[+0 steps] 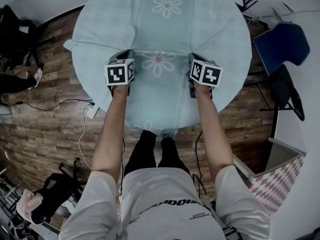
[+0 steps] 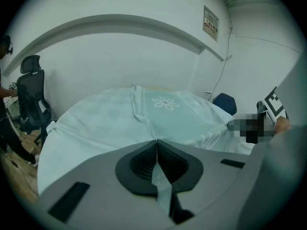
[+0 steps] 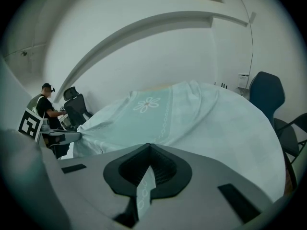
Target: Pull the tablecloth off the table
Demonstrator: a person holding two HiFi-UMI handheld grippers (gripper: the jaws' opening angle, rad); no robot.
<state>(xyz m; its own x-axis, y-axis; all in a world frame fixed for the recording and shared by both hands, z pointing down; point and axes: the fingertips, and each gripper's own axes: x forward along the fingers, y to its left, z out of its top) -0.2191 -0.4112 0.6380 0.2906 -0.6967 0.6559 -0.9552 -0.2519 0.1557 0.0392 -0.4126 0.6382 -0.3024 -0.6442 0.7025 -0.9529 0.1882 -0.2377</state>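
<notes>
A pale mint tablecloth (image 1: 165,39) with white flower prints covers the round table. My left gripper (image 1: 121,58) and my right gripper (image 1: 192,60) sit over its near half, each shut on a pinch of the cloth. In the left gripper view the jaws are closed with a strip of tablecloth (image 2: 160,188) hanging between the pads (image 2: 144,164). In the right gripper view a strip of tablecloth (image 3: 144,188) is likewise clamped in the closed pads (image 3: 158,169). The cloth is lifted into ridges that run away from both grips, with a fold (image 2: 139,107) toward the far flower.
A blue chair (image 1: 282,44) stands right of the table and a box with a diamond pattern (image 1: 277,176) lies on the wood floor at lower right. Cables and a power strip (image 1: 92,111) lie left of the table. A black office chair (image 2: 29,99) and a person (image 3: 43,107) are by the far wall.
</notes>
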